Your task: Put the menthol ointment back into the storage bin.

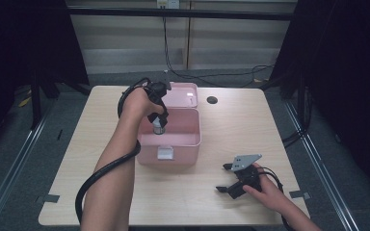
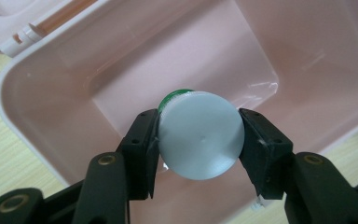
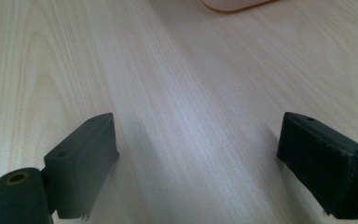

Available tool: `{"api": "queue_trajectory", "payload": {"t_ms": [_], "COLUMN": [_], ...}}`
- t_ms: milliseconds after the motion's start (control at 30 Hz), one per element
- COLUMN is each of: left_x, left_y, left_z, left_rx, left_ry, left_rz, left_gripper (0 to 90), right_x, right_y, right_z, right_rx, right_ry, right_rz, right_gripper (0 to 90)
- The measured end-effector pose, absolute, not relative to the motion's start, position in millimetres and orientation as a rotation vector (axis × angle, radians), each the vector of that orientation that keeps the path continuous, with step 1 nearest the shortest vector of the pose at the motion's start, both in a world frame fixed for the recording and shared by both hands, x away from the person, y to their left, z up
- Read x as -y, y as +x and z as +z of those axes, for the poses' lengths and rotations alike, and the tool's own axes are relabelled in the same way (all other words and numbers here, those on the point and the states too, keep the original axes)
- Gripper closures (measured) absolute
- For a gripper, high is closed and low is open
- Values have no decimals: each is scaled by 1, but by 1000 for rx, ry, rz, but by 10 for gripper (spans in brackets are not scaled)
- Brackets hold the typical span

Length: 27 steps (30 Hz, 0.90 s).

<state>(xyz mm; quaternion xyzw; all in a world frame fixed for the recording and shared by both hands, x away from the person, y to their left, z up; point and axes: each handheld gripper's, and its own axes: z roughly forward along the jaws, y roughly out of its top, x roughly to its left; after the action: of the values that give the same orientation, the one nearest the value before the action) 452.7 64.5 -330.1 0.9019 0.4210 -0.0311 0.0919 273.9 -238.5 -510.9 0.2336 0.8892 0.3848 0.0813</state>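
Observation:
A pink plastic box (image 1: 176,139) stands open mid-table, its lid (image 1: 185,94) folded back behind it. Over the box's inside my left gripper (image 1: 160,124) points down, shut on a small bottle (image 1: 158,129) with a white cap. In the left gripper view the white cap (image 2: 200,135) sits clamped between both jaws, a green band (image 2: 173,95) showing beneath it, with the box floor (image 2: 135,88) below. My right gripper (image 1: 227,179) rests on the table at the front right, open, with bare wood between its fingers (image 3: 86,158).
The wooden table (image 1: 221,130) has a dark round hole (image 1: 212,100) near its back edge, right of the lid. A white label (image 1: 165,153) is on the box's front wall. A corner of the pink box (image 3: 235,4) shows ahead of the right gripper.

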Motion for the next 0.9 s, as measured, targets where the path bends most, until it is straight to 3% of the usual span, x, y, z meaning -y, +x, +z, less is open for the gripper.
{"api": "queue_trajectory", "payload": {"t_ms": [900], "left_x": [-66], "left_y": [472], "left_z": [-367], "left_rx": [-1495], "left_ry": [2534], "left_rz": [-71], "left_gripper": [501], "right_x": [238], "right_y": [274], "right_z": [-511], "right_rx": [-2655], "right_ry": [694], "right_rz": [1151], "right_gripper": [111]}}
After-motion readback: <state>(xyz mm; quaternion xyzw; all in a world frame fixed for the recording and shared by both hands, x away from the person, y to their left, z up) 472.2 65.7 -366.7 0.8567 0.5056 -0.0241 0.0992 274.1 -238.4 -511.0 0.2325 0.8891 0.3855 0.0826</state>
